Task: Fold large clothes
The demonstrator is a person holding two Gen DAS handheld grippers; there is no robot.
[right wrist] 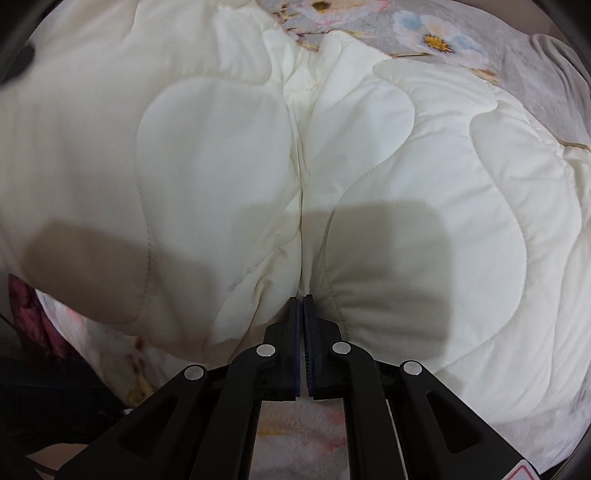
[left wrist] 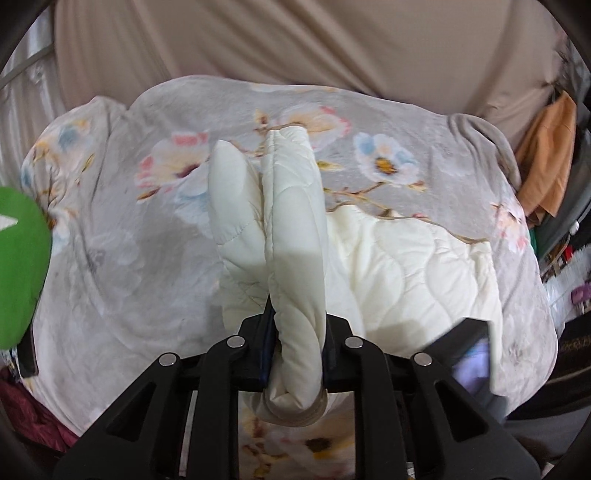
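Observation:
A cream quilted garment (left wrist: 406, 266) lies on a grey floral blanket (left wrist: 147, 277) spread over a bed. My left gripper (left wrist: 299, 325) is shut on a thick rolled fold of it, and that fold (left wrist: 295, 221) stands up away from the blanket. In the right wrist view the same garment (right wrist: 207, 147) fills the frame. My right gripper (right wrist: 303, 297) points steeply down, its jaws shut together. The fabric puckers into creases that converge at its tips, so a thin layer is pinched there.
The floral blanket (right wrist: 461, 22) shows past the garment's far edge. A green object (left wrist: 18, 266) sits at the left edge, and an orange cloth (left wrist: 550, 155) hangs at the right. Beige fabric (left wrist: 295, 37) rises behind the bed. Maroon cloth (left wrist: 33, 417) lies low on the left.

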